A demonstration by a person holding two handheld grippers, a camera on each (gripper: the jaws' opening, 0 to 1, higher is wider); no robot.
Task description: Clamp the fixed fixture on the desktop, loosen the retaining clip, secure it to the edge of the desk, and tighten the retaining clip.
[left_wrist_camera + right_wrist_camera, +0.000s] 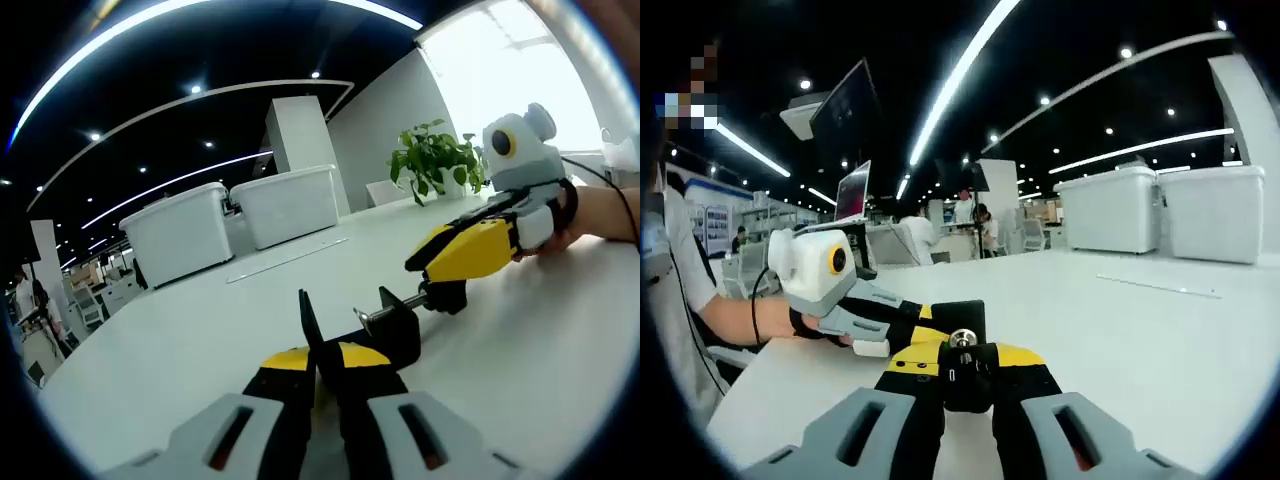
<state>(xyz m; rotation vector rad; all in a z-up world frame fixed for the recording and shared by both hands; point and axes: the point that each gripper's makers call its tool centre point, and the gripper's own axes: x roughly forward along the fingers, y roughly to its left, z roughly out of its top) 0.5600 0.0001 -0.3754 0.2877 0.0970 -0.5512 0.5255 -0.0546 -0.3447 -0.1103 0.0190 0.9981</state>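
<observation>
**Clamp held from both ends on the white desk**

The clamp [385,335] lies on the desk [180,340], caught between the two tongs. In the left gripper view, the left tongs [318,350] are clenched on its black body, jaws pressed close with the frame rising between the yellow tips. The screw [392,308] runs out from the body toward the right tongs [440,290], which come in from the right and pinch its far end. A hand [560,215] grips those tongs.

In the right gripper view, the right tongs [968,375] are closed around the screw's black knob [962,368], whose metal end faces the camera. Just past it sits the clamp's black frame [955,318], and the left tongs [902,325] reach it from the left, held by a person's arm [740,318].

Beyond the left tongs stand two white bins [235,215], a flat strip [285,258] on the desk before them, a pillar, and a potted plant [435,160] to the right. The right gripper view adds an open laptop [852,195], a dark monitor above it, and people seated farther off. No writing can be read.
</observation>
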